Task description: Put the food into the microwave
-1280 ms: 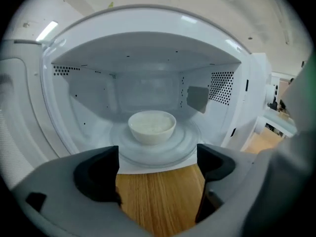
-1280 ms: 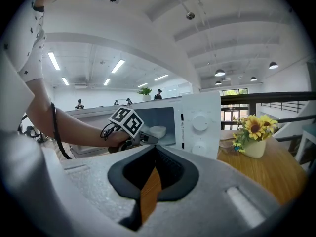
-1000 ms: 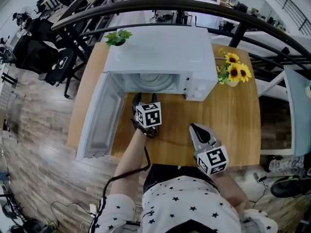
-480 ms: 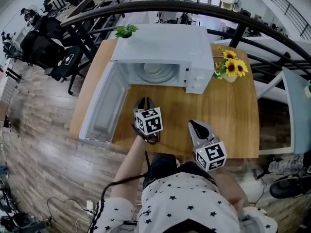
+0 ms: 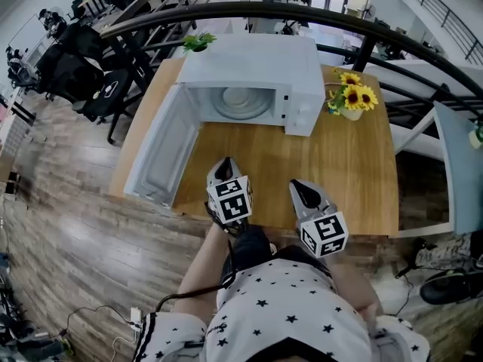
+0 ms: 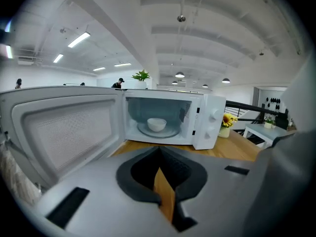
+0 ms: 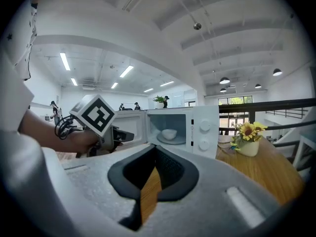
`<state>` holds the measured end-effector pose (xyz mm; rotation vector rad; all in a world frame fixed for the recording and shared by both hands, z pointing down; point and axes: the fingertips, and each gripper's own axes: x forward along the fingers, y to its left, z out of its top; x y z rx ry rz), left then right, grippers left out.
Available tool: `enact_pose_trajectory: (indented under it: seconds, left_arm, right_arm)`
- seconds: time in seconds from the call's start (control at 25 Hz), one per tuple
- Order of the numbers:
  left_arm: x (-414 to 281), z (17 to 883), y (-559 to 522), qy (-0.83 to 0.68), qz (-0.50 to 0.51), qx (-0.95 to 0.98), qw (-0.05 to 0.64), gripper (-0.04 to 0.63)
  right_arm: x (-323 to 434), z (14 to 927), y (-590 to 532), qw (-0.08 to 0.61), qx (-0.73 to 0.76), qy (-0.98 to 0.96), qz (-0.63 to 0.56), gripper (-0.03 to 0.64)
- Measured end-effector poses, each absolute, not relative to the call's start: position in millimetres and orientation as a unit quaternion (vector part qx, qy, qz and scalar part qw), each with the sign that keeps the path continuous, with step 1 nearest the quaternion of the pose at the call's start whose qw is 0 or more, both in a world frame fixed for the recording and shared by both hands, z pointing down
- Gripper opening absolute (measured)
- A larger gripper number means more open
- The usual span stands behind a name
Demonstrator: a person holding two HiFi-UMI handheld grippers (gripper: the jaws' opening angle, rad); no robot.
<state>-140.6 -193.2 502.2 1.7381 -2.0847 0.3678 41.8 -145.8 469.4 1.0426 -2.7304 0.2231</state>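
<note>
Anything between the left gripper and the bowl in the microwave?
Between left gripper and bowl: only bare table, then the sill of the open microwave. Shows in the left gripper view. Its jaws have just closed, empty.

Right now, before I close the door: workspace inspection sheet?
Surface: wooden table, no spills seen.
Job's things: microwave, door wide open; white bowl on the turntable inside.
Clutter: sunflowers right of the microwave; potted plant behind it.
Grippers: left gripper just closed on nothing; right gripper shut, empty; both at the near edge.
Cables: black cable by the left gripper.
Surroundings: curved black railing, wood floor.
</note>
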Motion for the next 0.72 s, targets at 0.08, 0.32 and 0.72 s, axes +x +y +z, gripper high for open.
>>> enact_pose_trajectory:
  seconds: [0.08,0.32,0.72]
  left_arm:
    - [-132.9,495.8,-182.4,-0.739,0.123,0.629,0.207,0.005]
    - [-113.4,480.7,-154.3,-0.713,0.125,0.659,0.204,0.005]
    - [-92.4,463.9,-126.3,-0.684,0.114,0.689,0.209,0.005]
  right_arm:
    - [44.7,469.8,-142.4,0.104,0.356,-0.926,0.076,0.005]
    - [49.9,464.7,-137.9,0.092,0.361,-0.924,0.08,0.005]
    - [51.9,456.9,-130.5,0.081,0.353,-0.929,0.077,0.005]
